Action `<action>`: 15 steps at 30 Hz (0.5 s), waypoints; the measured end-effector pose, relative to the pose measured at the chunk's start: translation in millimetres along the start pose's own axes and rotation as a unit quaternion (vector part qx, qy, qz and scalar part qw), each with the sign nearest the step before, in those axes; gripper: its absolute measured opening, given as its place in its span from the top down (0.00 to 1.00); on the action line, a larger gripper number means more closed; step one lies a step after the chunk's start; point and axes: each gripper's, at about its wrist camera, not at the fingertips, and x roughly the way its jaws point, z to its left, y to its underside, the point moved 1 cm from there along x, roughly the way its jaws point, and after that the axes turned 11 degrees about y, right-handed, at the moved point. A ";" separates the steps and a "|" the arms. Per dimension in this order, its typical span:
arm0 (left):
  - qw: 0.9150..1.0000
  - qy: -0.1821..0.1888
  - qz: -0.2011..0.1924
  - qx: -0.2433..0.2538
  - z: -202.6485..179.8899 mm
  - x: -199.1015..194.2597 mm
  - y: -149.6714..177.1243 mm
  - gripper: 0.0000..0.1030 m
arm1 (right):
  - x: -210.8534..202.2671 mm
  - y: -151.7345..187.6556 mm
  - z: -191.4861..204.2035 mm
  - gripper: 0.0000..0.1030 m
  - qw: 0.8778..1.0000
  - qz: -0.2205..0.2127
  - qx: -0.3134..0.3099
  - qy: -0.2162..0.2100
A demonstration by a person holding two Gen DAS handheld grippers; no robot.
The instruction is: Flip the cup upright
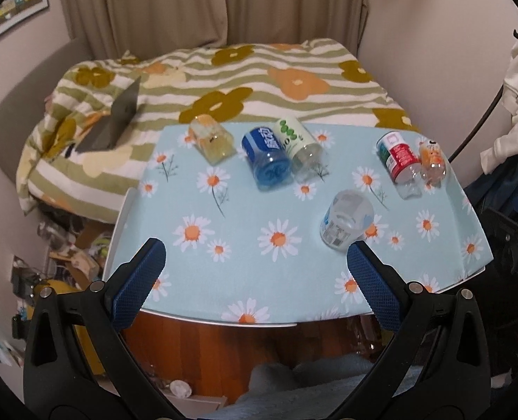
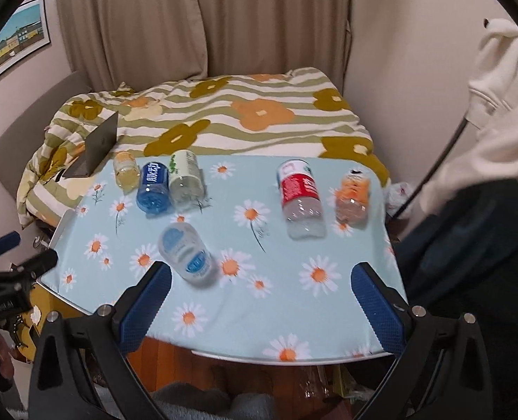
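L gripper point(image 1: 255, 262): blue-padded fingers point(image 1: 138, 280) spread wide, nothing betw. them, hovering over near edge of worktop point(image 1: 224, 217); R gripper point(image 2: 260, 285): fingers point(image 2: 377, 306) likewise wide, empty, over near edge; L gripper also seen at far left in right wrist view, off the worktop's left side.

Worktop: white board w/ light-blue daisy cloth point(image 2: 276, 301); wood floor point(image 1: 224, 346) below near edge.

Cup point(image 1: 347, 221): clear plastic, blue/white label, upside down, base up; sits nearest of all items, just beyond L gripper's right finger tip; in right wrist view point(image 2: 188, 253) just beyond R gripper's left finger; apart from other items.

Mid/far row, all inverted, cut-bottle type: blue-label cup point(image 1: 267, 157) touching green-label cup point(image 1: 299, 147); yellowish cup point(image 1: 211, 140) near them, far-left corner; red-label cup point(image 1: 400, 161) beside orange cup point(image 1: 433, 161), right side.

Behind worktop: bed w/ striped flower quilt point(image 1: 259, 80); open laptop point(image 1: 113, 119) on quilt, left; beige curtains point(image 1: 206, 3); framed picture point(image 2: 12, 42) on left wall; white garment point(image 2: 500, 105) hanging at right.
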 end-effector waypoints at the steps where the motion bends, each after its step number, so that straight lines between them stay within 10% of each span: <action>1: 1.000 -0.001 -0.002 0.001 -1.6 -1.7 0.0 0.00 | -1.8 1.5 -2.7 0.00 1.000 0.002 0.001 0.005; 15: 1.000 -0.006 -0.011 0.011 -10.5 -8.2 0.8 0.00 | -7.5 9.5 -9.6 0.00 1.000 -0.001 0.011 0.006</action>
